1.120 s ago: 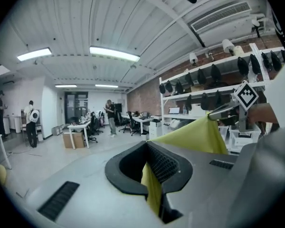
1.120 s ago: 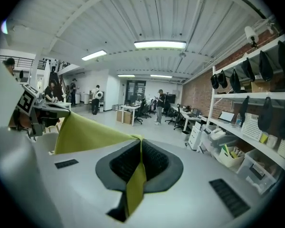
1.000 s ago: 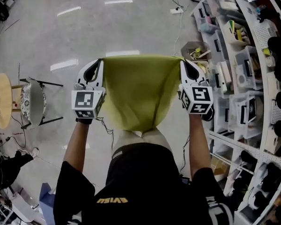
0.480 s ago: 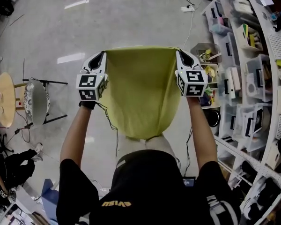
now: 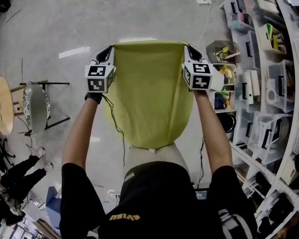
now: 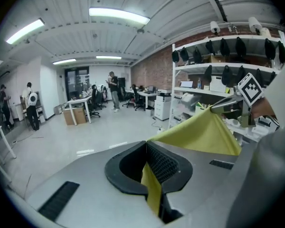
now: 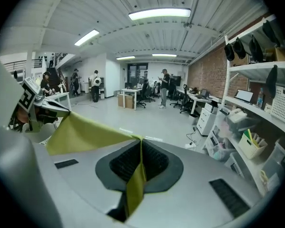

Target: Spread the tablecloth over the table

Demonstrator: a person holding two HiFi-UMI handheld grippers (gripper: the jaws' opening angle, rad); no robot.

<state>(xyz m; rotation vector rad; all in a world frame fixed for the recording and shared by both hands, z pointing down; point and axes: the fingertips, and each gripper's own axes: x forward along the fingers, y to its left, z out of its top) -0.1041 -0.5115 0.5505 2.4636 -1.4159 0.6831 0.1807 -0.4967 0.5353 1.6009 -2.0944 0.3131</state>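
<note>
Seen from above, a person in a black shirt holds a yellow-green tablecloth (image 5: 149, 98) up in the air with both arms stretched forward over a grey floor (image 5: 139, 14). The left tongs (image 5: 108, 51) pinch the cloth's top left corner and the right tongs (image 5: 189, 49) pinch its top right corner. The top edge runs nearly straight between them. The rest of the cloth hangs down in front of the person's body and narrows toward its lower end.

In the left gripper view, the jaws are closed on a fold of yellow fabric, and the cloth stretches away to the right. In the right gripper view, the jaws are likewise clamped on the fabric, and the cloth stretches away to the left.

Crowded shelves (image 5: 269, 83) line the right side. A chair (image 5: 35, 108) stands on the floor to the left, well apart from the cloth.
</note>
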